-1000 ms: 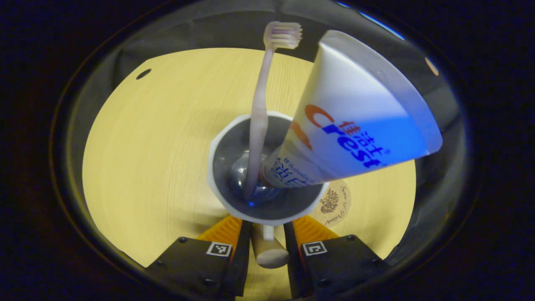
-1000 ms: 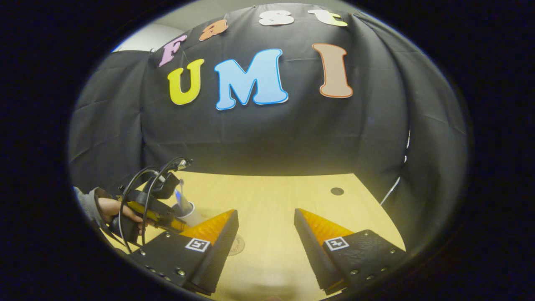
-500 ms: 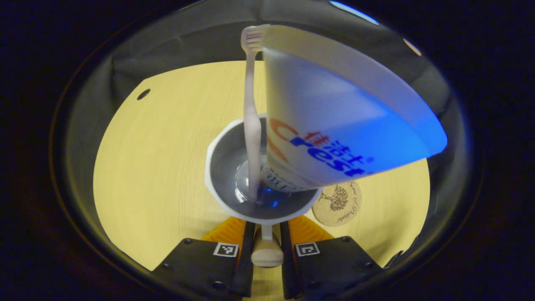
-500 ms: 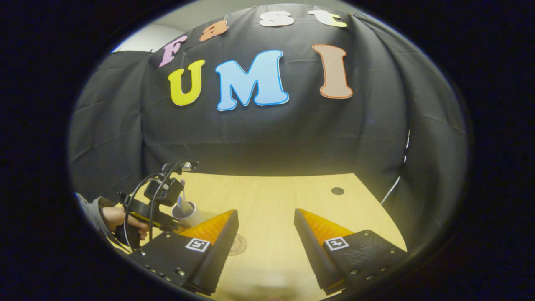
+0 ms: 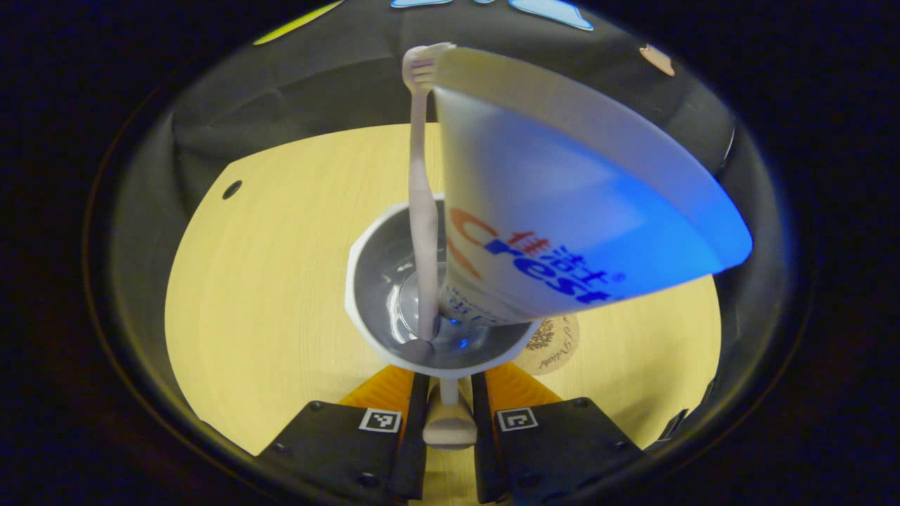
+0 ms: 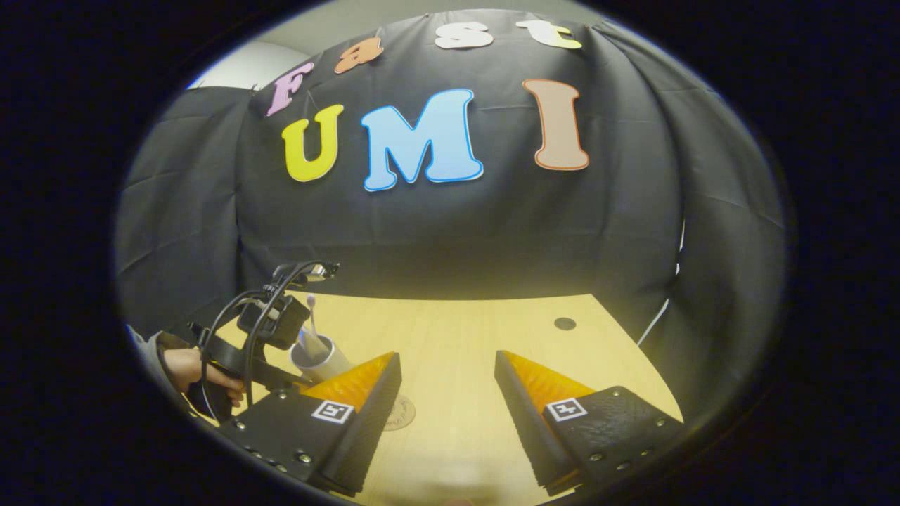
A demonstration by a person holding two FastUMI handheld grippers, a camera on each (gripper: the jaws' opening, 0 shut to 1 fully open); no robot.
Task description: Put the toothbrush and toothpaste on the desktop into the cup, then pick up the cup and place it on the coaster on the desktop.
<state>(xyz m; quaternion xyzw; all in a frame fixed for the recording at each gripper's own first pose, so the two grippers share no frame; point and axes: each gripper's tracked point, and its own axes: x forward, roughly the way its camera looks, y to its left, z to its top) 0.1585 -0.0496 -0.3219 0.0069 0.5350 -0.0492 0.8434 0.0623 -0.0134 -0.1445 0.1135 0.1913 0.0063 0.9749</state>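
In the left gripper view my left gripper (image 5: 448, 379) is shut on the wooden handle (image 5: 448, 426) of a white cup (image 5: 360, 281). A pale toothbrush (image 5: 420, 211) and a white-and-blue toothpaste tube (image 5: 562, 204) stand in the cup. A round coaster (image 5: 552, 344) lies on the table just right of the cup, partly hidden by its rim. In the right gripper view my right gripper (image 6: 446, 365) is open over the table with nothing between its fingers. The cup (image 6: 320, 358) and left gripper (image 6: 264, 330) show at far left, with the coaster (image 6: 401, 413) near them.
The wooden table (image 5: 267, 267) has a small dark hole (image 5: 231, 188) near its far corner, which is also seen as the hole (image 6: 564, 323) in the right gripper view. Black cloth walls surround the table. A hand (image 6: 186, 365) holds the left gripper.
The cup has shifted toward the coaster, which now sits partly under its rim. The toothbrush swung over against the toothpaste tube. The right gripper has stayed still.
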